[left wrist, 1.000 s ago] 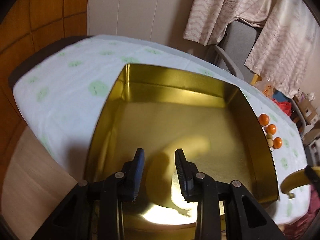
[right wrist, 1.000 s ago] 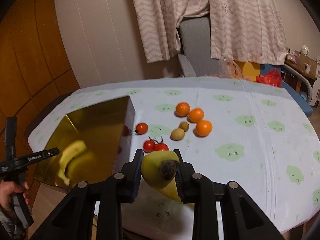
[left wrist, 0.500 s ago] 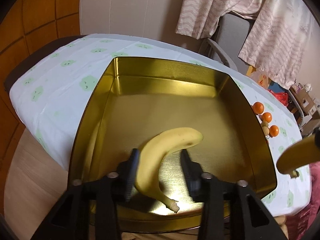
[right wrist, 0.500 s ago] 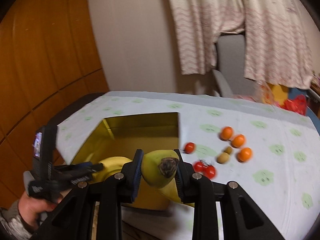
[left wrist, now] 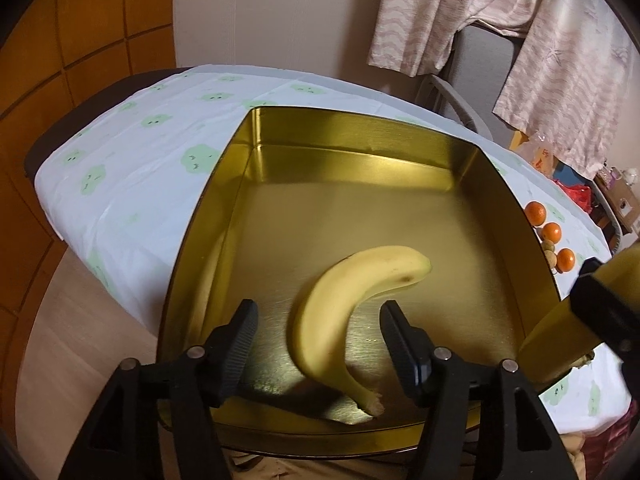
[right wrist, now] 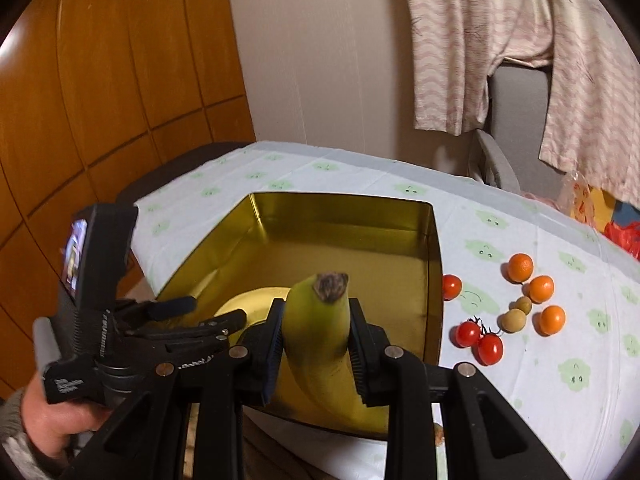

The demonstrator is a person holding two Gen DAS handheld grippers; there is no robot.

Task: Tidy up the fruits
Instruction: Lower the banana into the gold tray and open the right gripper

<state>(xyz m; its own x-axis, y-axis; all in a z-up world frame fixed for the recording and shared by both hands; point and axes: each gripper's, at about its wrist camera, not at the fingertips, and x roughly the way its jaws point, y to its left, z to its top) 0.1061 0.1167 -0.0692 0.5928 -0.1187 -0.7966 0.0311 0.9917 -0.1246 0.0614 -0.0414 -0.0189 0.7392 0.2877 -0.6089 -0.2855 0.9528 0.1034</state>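
A gold tin box (left wrist: 404,148) stands on the table near its front-left edge. One yellow banana (left wrist: 352,300) lies on the box floor, free between the fingers of my left gripper (left wrist: 318,330), which stands open just above it. My right gripper (right wrist: 316,340) is shut on a second, greenish banana (right wrist: 320,328), held over the box's near right corner. That banana (left wrist: 560,332) and the right gripper show at the right edge of the left wrist view. In the right wrist view the left gripper (right wrist: 204,314) reaches into the gold box (right wrist: 434,264).
Right of the box on the patterned cloth (right wrist: 560,360) lie three oranges (right wrist: 541,289), red cherry tomatoes (right wrist: 478,340) and two small brown fruits (right wrist: 514,319). A grey chair (right wrist: 516,120) with hung clothes stands behind the table. A hand (right wrist: 52,420) holds the left gripper.
My left gripper opened and let the banana go onto the box floor, then drew back. My right gripper carried its banana left, from the table's front edge to over the box.
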